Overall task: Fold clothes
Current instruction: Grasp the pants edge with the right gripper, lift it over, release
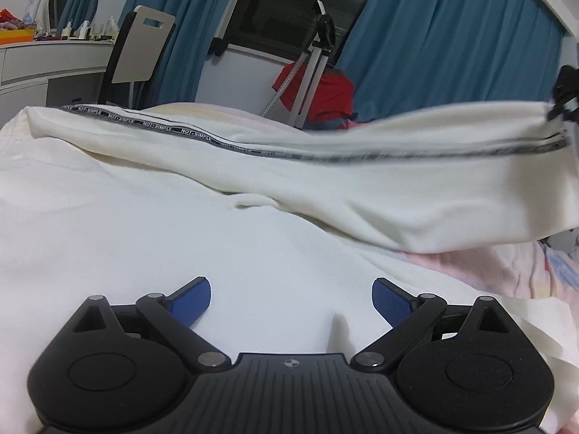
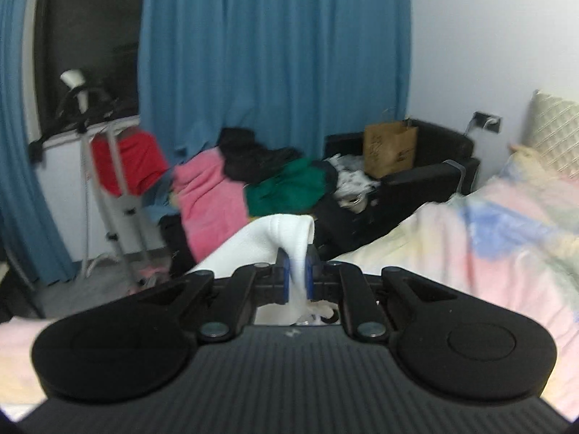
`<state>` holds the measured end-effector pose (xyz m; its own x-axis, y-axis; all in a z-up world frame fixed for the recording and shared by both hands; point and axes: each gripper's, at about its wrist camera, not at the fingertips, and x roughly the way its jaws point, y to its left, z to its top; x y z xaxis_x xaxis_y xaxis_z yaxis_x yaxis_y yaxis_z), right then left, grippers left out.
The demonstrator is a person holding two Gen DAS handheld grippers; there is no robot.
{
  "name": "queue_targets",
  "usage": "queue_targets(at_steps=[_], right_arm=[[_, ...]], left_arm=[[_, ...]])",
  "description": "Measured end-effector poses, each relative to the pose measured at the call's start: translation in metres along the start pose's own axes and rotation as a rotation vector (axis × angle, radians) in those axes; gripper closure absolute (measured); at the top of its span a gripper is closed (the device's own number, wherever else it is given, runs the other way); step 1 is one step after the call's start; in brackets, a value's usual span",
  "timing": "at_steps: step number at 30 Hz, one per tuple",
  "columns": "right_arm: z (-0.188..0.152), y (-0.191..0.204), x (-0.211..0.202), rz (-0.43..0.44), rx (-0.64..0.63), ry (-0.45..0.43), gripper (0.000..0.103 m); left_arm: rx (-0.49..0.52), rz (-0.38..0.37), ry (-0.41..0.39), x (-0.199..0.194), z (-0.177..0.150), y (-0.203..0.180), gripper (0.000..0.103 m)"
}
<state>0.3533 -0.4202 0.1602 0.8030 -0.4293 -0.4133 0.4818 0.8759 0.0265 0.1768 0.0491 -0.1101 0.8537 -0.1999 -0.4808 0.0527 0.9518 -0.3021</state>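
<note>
Garment [image 1: 362, 188] white, black lettered stripe, corner pinched in right gripper [image 2: 297, 271].

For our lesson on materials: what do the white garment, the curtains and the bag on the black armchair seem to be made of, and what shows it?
White garment: soft matte knit, probably cotton; it drapes and shows fine texture.
Curtains: blue woven cloth, matte, hanging in long folds.
Bag: brown paper, probably kraft; it stands stiffly with flat creases.

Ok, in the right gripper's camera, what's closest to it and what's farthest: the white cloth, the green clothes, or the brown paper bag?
1. White cloth, pinched between the right gripper jaws.
2. Green clothes, middle of the pile behind.
3. Brown paper bag, farther right, on the black chair.
</note>
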Motion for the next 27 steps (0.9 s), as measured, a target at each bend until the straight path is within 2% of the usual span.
queue_targets(at_steps=[4, 8, 11, 16, 21, 27], right_arm=[[0.020, -0.013, -0.022, -0.006, -0.038, -0.062, 0.092], [0.019, -0.020, -0.024, 0.003, -0.053, -0.037, 0.092], [0.003, -0.025, -0.011, -0.018, -0.046, -0.001, 0.092], [-0.038, -0.041, 0.042, -0.074, 0.024, 0.076, 0.091], [-0.077, -0.043, 0.103, -0.117, 0.068, 0.138, 0.091], [-0.109, -0.018, 0.163, -0.131, 0.015, 0.146, 0.089]], left_arm=[[-0.013, 0.006, -0.007, -0.002, 0.003, 0.002, 0.006], [-0.019, 0.014, -0.015, -0.005, 0.005, 0.004, 0.006], [-0.017, 0.019, -0.019, -0.008, 0.007, 0.005, 0.006], [-0.006, 0.004, -0.049, -0.011, 0.010, 0.002, 0.006], [0.077, 0.032, -0.039, -0.003, 0.004, -0.007, 0.006], [0.133, 0.037, -0.023, 0.013, -0.005, -0.008, 0.005]])
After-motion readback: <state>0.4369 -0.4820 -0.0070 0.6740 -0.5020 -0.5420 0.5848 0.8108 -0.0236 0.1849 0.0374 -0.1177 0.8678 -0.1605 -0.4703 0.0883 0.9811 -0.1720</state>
